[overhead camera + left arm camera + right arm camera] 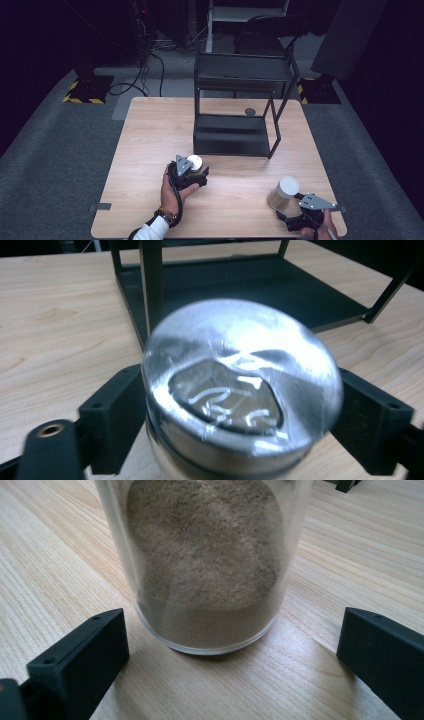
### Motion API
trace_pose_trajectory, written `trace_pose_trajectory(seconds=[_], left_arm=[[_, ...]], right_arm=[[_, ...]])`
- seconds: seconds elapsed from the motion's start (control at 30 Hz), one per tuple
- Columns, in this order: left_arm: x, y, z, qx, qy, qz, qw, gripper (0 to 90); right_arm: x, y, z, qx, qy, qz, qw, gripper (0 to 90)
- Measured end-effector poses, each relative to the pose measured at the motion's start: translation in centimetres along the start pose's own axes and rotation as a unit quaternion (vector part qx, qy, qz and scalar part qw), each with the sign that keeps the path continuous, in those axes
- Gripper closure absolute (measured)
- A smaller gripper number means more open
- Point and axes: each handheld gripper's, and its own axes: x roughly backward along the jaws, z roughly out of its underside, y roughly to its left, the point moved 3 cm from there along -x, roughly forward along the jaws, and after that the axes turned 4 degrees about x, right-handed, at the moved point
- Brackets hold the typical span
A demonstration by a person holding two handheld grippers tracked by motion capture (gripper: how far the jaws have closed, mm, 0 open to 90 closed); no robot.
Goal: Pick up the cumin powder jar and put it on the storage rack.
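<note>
A jar with a silvery foil lid (pixel 240 390) sits between the jaws of my left gripper (pixel 243 415), and both jaws press on its sides. In the high view this jar (pixel 194 161) and the left gripper (pixel 192 170) are at the table's middle front, just before the black rack (pixel 232 135). A clear jar of brown powder (pixel 210 565) stands on the table. My right gripper (pixel 232 665) is open, with a jaw on each side of the jar and a gap to it. That jar (pixel 282 192) and the right gripper (pixel 291 206) are at the front right.
The black two-shelf rack (pixel 240 285) stands at the middle back of the wooden table (pixel 150 130). A small dark disc (pixel 250 111) lies behind the rack's lower shelf. A chair (pixel 265 25) and floor stands (pixel 87 90) are beyond the table.
</note>
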Motion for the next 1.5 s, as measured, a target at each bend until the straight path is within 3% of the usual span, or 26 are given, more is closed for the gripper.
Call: trace_pose_trajectory(seconds=[0.27, 0.5, 0.97, 1.23, 1.5], left_arm=[[-0.2, 0.2, -0.3, -0.009, 0.001, -0.001, 1.0000, 30.8], [-0.2, -0.1, -0.4, -0.018, 0.002, -0.005, 0.9998, 31.5], [-0.3, -0.9, -1.2, -0.016, -0.005, -0.010, 0.9998, 31.8], [0.0, -1.4, -3.5, -0.011, -0.010, -0.012, 0.9998, 31.8], [0.3, -1.7, -6.9, -0.005, -0.007, -0.013, 0.9999, 31.8]], right_arm=[[0.0, 0.0, 0.0, -0.001, 0.000, 0.001, 1.0000, 0.0], [0.0, 0.1, 0.0, -0.001, 0.000, 0.003, 1.0000, 0.0], [0.0, 0.1, 0.0, -0.002, 0.000, 0.003, 1.0000, 0.0], [0.0, 0.1, 0.0, -0.002, 0.000, 0.003, 1.0000, 0.0], [0.0, 0.1, 0.0, -0.002, 0.000, 0.004, 1.0000, 0.0]])
